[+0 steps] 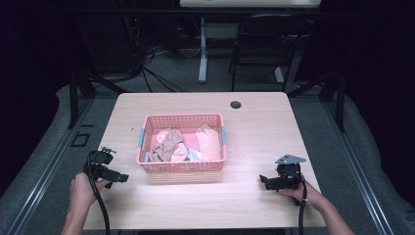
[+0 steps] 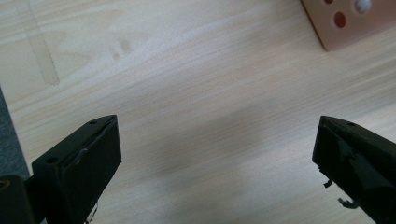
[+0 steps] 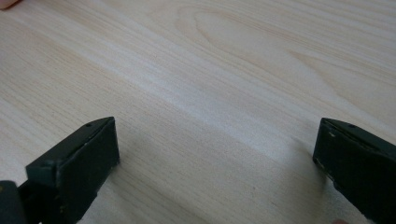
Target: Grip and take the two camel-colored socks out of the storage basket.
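Both grippers rest empty at the near corners of the table, the basket of cloth between them.

The pink perforated plastic basket (image 1: 182, 143) sits mid-table on the pale wooden table (image 1: 254, 122), holding crumpled beige and tan cloth pieces (image 1: 171, 146), probably gathered there for picking. The left gripper (image 1: 113, 177) and right gripper (image 1: 268, 181) point inward toward it, well apart from it, jaws spread wide over bare wood, gripping nothing.
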`<action>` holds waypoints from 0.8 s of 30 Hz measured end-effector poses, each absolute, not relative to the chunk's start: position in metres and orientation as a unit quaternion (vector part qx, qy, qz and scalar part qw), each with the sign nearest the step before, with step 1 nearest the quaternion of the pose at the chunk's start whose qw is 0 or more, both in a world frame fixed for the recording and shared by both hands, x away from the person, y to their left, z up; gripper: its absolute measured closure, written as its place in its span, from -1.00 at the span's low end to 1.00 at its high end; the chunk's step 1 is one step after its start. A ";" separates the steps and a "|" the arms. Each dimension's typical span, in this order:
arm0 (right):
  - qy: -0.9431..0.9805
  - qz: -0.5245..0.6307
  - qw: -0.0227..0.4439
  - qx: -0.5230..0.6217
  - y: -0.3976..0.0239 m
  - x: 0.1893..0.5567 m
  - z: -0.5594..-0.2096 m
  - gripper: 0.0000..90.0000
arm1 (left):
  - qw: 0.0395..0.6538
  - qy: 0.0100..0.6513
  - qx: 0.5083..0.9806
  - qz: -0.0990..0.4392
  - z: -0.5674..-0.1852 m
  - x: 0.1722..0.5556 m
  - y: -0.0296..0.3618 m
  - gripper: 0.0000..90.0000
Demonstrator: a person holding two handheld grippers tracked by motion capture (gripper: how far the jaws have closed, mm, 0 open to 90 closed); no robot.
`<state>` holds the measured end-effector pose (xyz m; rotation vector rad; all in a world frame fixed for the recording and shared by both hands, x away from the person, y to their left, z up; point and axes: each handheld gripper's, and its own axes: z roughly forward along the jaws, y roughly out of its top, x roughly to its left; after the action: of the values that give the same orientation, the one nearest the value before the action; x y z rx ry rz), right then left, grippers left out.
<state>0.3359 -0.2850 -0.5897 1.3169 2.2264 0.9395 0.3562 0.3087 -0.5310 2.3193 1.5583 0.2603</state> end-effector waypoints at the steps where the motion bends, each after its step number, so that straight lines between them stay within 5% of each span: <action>1: 0.794 0.335 0.193 0.469 -0.285 0.336 -0.590 -1.00 | 0.168 0.547 0.815 0.094 -0.529 0.356 0.308 -0.99; 24: 0.795 0.332 0.194 0.469 -0.285 0.335 -0.589 -1.00 | 0.198 0.540 0.814 0.078 -0.493 0.353 0.304 -0.99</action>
<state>0.3353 -0.2851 -0.5894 1.3149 2.2295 0.9324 0.3530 0.3035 -0.4935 2.2790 1.5116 0.2190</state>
